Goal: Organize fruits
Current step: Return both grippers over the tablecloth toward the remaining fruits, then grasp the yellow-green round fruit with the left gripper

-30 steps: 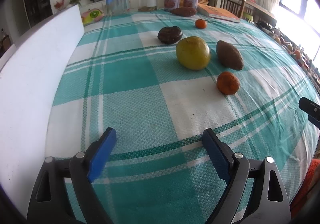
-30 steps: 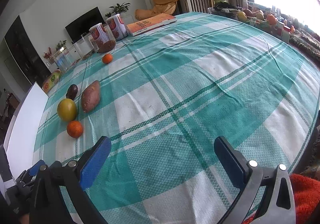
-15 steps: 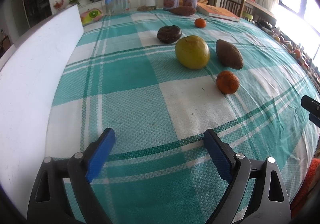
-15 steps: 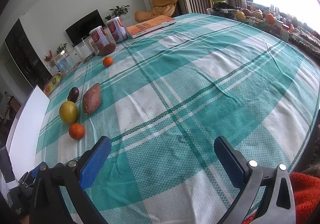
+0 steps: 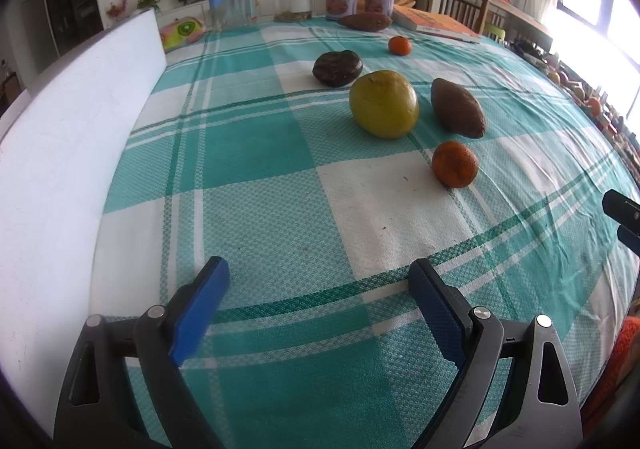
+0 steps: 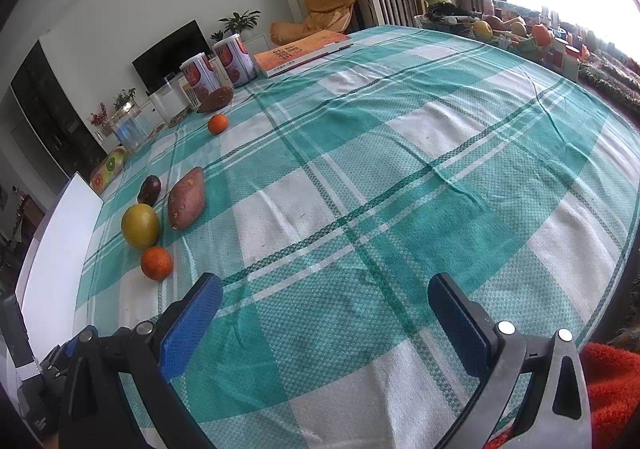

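Woven teal-and-white plaid tablecloth (image 5: 260, 209). On it a smooth yellow-green round fruit (image 5: 383, 103), a wrinkled dark fruit (image 5: 337, 67), a tapered sweet potato (image 5: 458, 108) and a dimpled orange (image 5: 455, 163) (clustered, apart). Left gripper (image 5: 319, 283) & right gripper (image 6: 326, 301) hover low, jaws wide, w/ nothing held.
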